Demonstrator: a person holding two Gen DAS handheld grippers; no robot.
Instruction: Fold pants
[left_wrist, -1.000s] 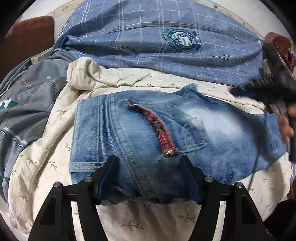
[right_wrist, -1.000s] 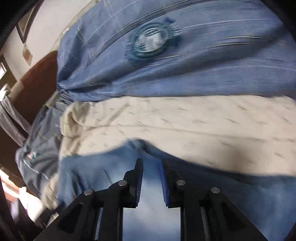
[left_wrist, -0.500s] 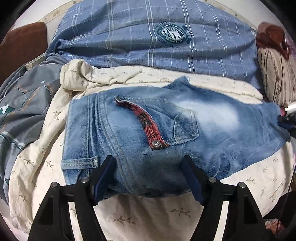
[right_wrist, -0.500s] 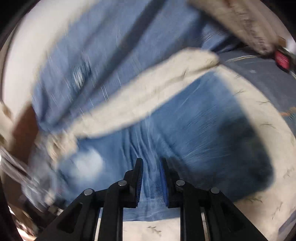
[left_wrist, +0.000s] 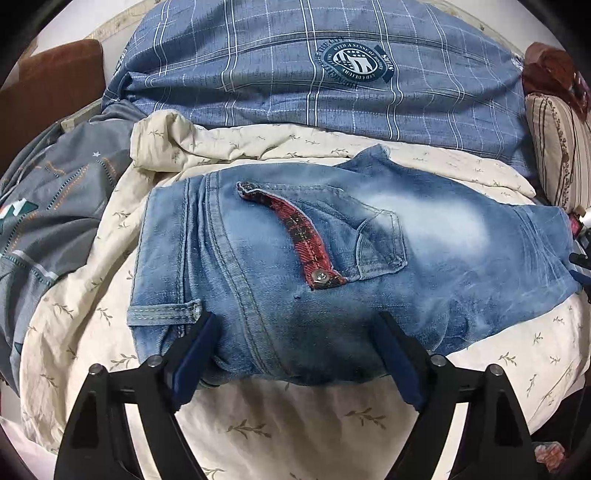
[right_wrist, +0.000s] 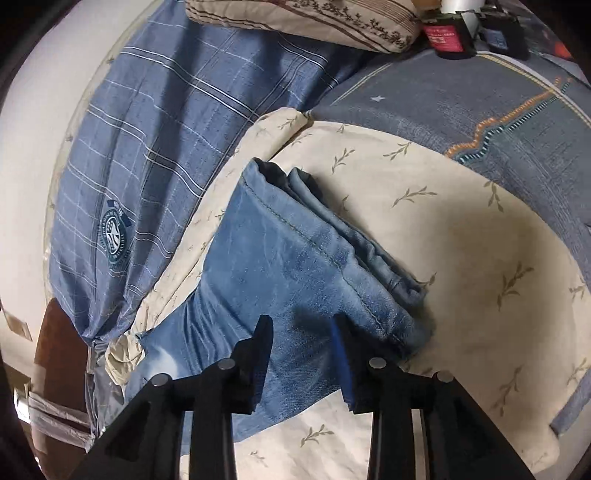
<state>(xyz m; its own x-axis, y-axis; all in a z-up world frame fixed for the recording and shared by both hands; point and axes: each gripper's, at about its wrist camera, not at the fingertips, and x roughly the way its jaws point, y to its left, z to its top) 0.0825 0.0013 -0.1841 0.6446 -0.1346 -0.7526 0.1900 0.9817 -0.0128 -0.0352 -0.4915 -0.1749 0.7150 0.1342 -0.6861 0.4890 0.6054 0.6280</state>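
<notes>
Faded blue jeans (left_wrist: 369, 266) lie folded on a cream leaf-print sheet (left_wrist: 295, 424), waistband to the left, with a red plaid pocket flap (left_wrist: 306, 236) on top. My left gripper (left_wrist: 295, 343) is open, its jaws wide apart at the jeans' near edge, holding nothing. In the right wrist view the stacked hems of the legs (right_wrist: 332, 251) lie in layers on the sheet. My right gripper (right_wrist: 301, 332) is open just above the denim near the hem end, holding nothing. Its blue tip shows at the right edge of the left wrist view.
A blue plaid pillow (left_wrist: 314, 74) with a round crest lies behind the jeans. A grey patterned quilt (left_wrist: 48, 206) is at the left, a striped cushion (left_wrist: 557, 147) at the right. A red-labelled item (right_wrist: 443, 37) sits beyond the quilt in the right wrist view.
My right gripper swung from the middle of the jeans to the hem end and its jaws opened. My left gripper stayed open and drew back slightly.
</notes>
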